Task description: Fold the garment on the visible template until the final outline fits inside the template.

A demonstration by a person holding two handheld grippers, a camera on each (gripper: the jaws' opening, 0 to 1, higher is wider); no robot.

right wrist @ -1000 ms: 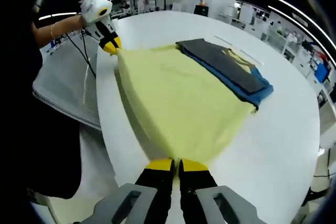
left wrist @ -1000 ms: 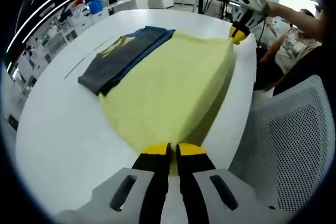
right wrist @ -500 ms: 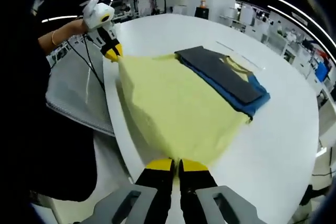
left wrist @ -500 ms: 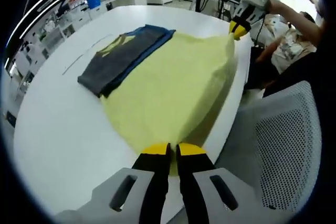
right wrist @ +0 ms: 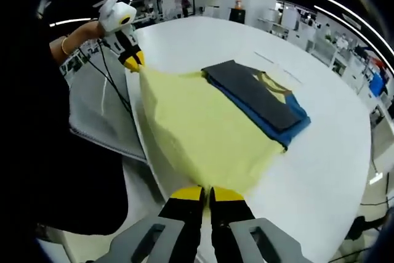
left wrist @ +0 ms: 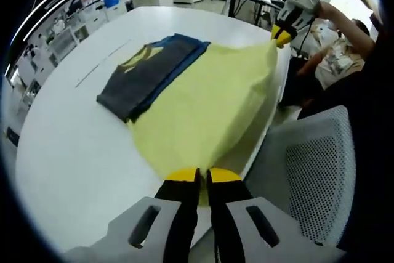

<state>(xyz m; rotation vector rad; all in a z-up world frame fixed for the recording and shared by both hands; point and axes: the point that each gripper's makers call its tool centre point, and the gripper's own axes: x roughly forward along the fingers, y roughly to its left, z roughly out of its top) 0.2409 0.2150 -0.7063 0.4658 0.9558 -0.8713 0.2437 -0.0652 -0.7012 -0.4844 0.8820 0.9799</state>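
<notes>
Two grippers hold one yellow cloth [left wrist: 206,100] between them. The left gripper [left wrist: 203,177] has its yellow tips pressed together on one corner of the cloth, at the bottom of the left gripper view. The right gripper [right wrist: 207,194] is pinching another corner the same way, at the bottom of the right gripper view.

Each gripper can be seen far off in the other one's view. The right gripper [left wrist: 281,36] is up at the top right of the left gripper view, with a hand [left wrist: 323,10] around its white body. The left gripper [right wrist: 132,63] is up at the top left of the right gripper view, also held by a hand [right wrist: 89,29].

The yellow cloth [right wrist: 197,130] is pulled flat and wide between the two grippers. It lies on the round white table [left wrist: 74,146], and its near side reaches the table's edge. Its far side touches a pile of folded clothes [left wrist: 151,72]. That pile is dark grey on top, with blue under it and a bit of yellow showing at one end. The pile [right wrist: 258,100] rests flat near the middle of the table [right wrist: 332,152].

A white chair [left wrist: 314,170] with small holes in it stands just beside the table's edge.
</notes>
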